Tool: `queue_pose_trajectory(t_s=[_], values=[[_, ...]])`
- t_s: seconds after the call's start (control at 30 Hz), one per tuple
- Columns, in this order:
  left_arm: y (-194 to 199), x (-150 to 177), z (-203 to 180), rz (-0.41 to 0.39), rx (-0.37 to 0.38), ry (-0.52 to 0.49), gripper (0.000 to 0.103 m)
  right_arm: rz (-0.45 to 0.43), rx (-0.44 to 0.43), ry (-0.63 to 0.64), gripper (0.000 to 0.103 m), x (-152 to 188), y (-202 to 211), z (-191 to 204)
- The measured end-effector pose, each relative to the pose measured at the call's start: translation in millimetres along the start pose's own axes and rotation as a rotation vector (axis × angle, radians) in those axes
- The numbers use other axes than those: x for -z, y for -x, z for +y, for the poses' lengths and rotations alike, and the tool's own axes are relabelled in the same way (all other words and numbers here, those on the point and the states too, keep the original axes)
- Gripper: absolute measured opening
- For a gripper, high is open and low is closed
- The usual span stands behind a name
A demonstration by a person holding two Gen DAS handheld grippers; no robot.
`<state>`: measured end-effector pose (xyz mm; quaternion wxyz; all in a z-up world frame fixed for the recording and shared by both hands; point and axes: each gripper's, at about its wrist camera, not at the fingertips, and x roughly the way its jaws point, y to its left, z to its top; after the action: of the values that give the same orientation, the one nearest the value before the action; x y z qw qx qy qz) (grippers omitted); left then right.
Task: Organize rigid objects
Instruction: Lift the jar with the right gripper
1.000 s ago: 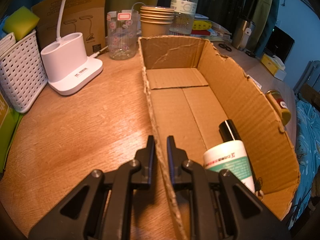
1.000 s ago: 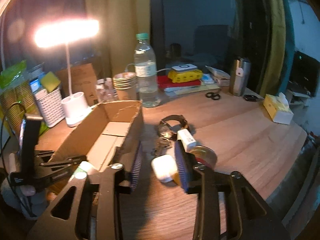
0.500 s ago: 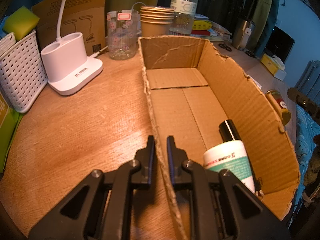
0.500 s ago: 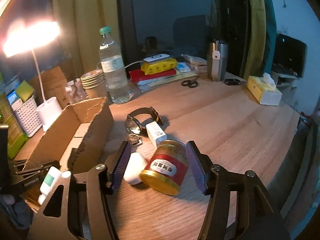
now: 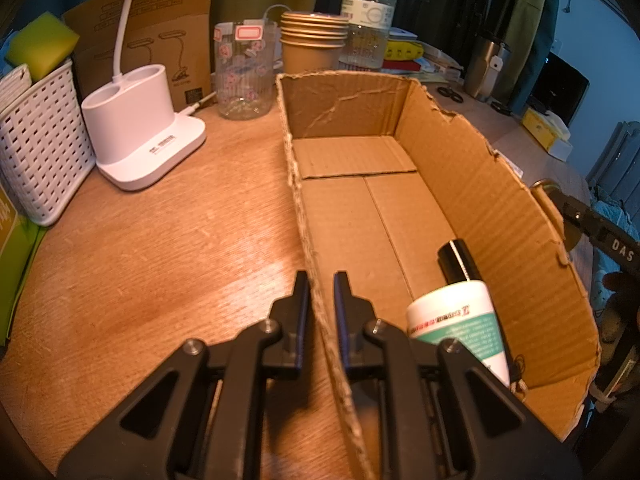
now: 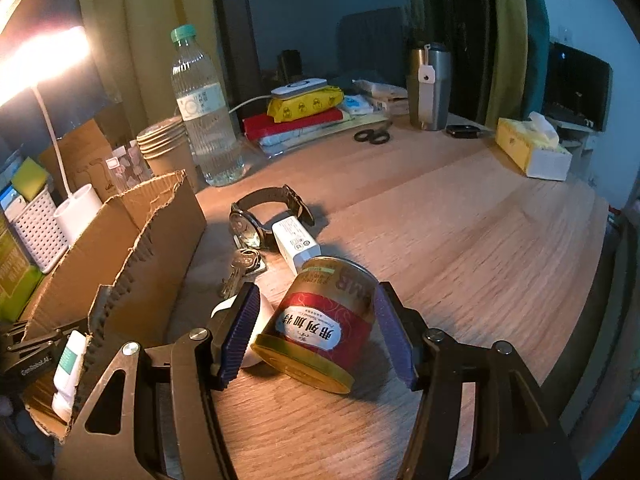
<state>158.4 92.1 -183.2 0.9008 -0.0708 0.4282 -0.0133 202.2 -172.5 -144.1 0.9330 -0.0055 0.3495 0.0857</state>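
The right gripper [image 6: 316, 328] stands wide open, its ribbed blue pads on either side of a red-and-gold tin can [image 6: 322, 326] at lower centre of the right wrist view; whether either pad touches the metal cannot be told. The can is a short cylinder lying on its side on the wood-grain table [image 6: 460, 248], its long axis running from the gold rim at lower right up toward the upper left, with a red label printed in white characters. Just beside its left flank sits a smooth white rounded case [image 6: 262, 322], and beyond lie keys [image 6: 240, 266], a white charger block [image 6: 296, 246] and a wristwatch [image 6: 256, 220]. In the left wrist view the left gripper [image 5: 320, 300] is clamped on the ragged near-left wall of the corrugated cardboard box [image 5: 460, 168], one black finger inside and one outside. Inside the box at lower right a white tube [image 5: 460, 316] with a green band and black cap lies flat, cap pointing up-frame.
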Motion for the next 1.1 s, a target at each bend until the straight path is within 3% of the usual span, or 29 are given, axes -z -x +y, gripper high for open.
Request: queue_pose_trajectory(t_s=[0.43, 0.53, 1.1], values=[[0.0, 0.0, 0.1, 0.0, 0.0, 0.0, 0.013, 0.033, 0.007, -0.012, 0.062, 4.9, -12.7, -6.8], [-0.4, 0.2, -0.2, 0.0, 0.0, 0.0, 0.013, 0.028, 0.012, -0.004, 0.057, 5.3, -11.9, -5.7], [-0.1, 0.0, 0.3, 0.0, 0.0, 0.0, 0.013, -0.05, -0.004, 0.041, 0.057, -1.1, 12.9, 6.2]])
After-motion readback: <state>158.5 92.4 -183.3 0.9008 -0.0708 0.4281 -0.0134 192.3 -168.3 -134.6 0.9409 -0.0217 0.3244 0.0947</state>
